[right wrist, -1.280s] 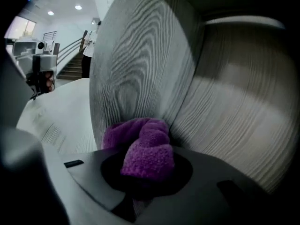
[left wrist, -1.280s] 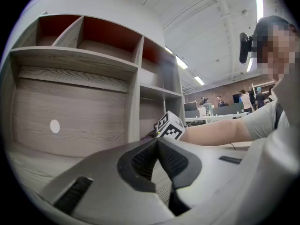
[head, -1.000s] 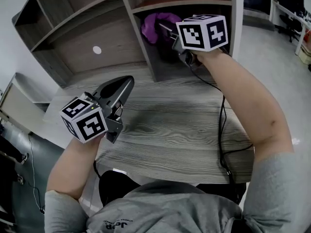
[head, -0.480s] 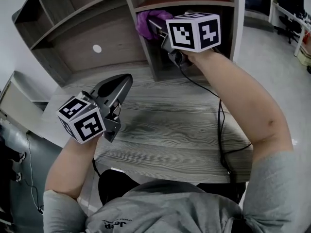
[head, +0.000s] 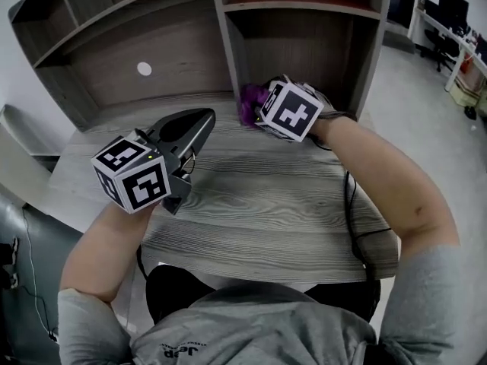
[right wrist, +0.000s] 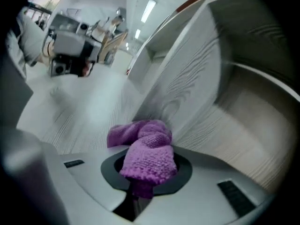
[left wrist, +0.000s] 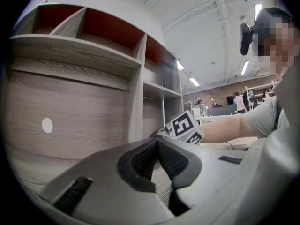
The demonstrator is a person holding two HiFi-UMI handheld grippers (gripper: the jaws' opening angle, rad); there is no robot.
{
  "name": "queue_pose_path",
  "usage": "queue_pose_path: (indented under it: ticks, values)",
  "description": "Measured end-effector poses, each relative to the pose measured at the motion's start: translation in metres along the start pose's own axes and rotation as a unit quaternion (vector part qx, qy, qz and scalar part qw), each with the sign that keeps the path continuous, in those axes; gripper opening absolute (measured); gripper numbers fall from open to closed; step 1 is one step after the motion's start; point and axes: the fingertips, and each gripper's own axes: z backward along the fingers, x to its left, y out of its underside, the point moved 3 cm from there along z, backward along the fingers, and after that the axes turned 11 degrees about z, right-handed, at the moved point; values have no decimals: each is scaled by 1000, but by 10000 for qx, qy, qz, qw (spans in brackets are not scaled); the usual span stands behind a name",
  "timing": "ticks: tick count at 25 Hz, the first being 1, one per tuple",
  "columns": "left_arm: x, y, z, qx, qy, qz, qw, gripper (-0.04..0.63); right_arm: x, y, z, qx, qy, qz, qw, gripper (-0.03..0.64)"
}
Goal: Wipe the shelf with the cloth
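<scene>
The purple cloth [head: 249,102] hangs low over the wooden desk [head: 266,196], at the foot of the shelf unit's upright divider [head: 228,44]. My right gripper [head: 260,112] is shut on it, its marker cube facing the head view. In the right gripper view the cloth [right wrist: 146,157] bunches out between the jaws of that gripper [right wrist: 143,172], beside the pale divider panel [right wrist: 187,83]. My left gripper [head: 202,118] hovers over the desk's left part, shut and holding nothing [left wrist: 158,142]. The shelf board [head: 304,6] runs above the right compartment.
A white round cap [head: 144,68] sits on the back panel of the wide left compartment. A black cable [head: 350,204] runs along my right arm over the desk's right edge. Open floor [head: 426,97] lies to the right. Several people stand far off [left wrist: 236,100].
My right gripper has come down with the cloth from the upper part of the right compartment to desk level by the divider's foot. The left gripper has hardly moved.
</scene>
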Motion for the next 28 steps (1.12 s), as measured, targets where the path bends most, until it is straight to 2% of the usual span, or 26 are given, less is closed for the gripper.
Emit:
queue_pose_path:
  ticks: [2, 5, 7, 9, 10, 11, 13, 15, 18, 20, 21, 22, 23, 28]
  values:
    - [-2, 1, -6, 58, 205, -27, 9998, 11, 14, 11, -10, 366, -178, 154, 9991, 63]
    - [-4, -3, -14, 168, 587, -215, 9979, 11, 12, 13, -7, 563, -38, 262, 9981, 64]
    - [-4, -4, -18, 230, 869, -309, 9955, 12, 1, 15, 5, 949, 406, 795, 9915, 66]
    - [-2, -3, -21, 277, 1125, -387, 9925, 12, -23, 18, 28, 1479, 1169, 1324, 9731, 66]
    - [-2, -2, -23, 295, 1272, -407, 9906, 11, -38, 21, 45, 1825, 1628, 1566, 9569, 66]
    - [-4, 1, -26, 308, 1447, -413, 9881, 11, -53, 26, 65, 2241, 2100, 1825, 9340, 66]
    - [-8, 4, -30, 313, 1818, -407, 9820, 11, -80, 35, 104, 3141, 2935, 2384, 8709, 66]
    - [-7, 5, -29, 284, 2106, -333, 9766, 11, -100, 38, 126, 3881, 3478, 2845, 8046, 66]
    - [-7, 12, -27, 324, 2354, -87, 9713, 11, -119, 46, 138, 4736, 3845, 3290, 7209, 66]
    - [-11, 25, -28, 456, 2409, -128, 9694, 11, -125, 56, 148, 5387, 3854, 3491, 6629, 66]
    - [-15, 32, -29, 521, 2433, -222, 9683, 11, -127, 60, 151, 5671, 3809, 3543, 6386, 66]
    - [-18, 38, -28, 577, 2462, -322, 9670, 12, -129, 63, 153, 5864, 3759, 3555, 6232, 66]
    - [-21, 43, -28, 622, 2499, -391, 9655, 12, -131, 66, 152, 5984, 3714, 3528, 6160, 66]
    - [-36, 49, -22, 712, 2746, -421, 9580, 12, -144, 72, 148, 6152, 3718, 3376, 6077, 65]
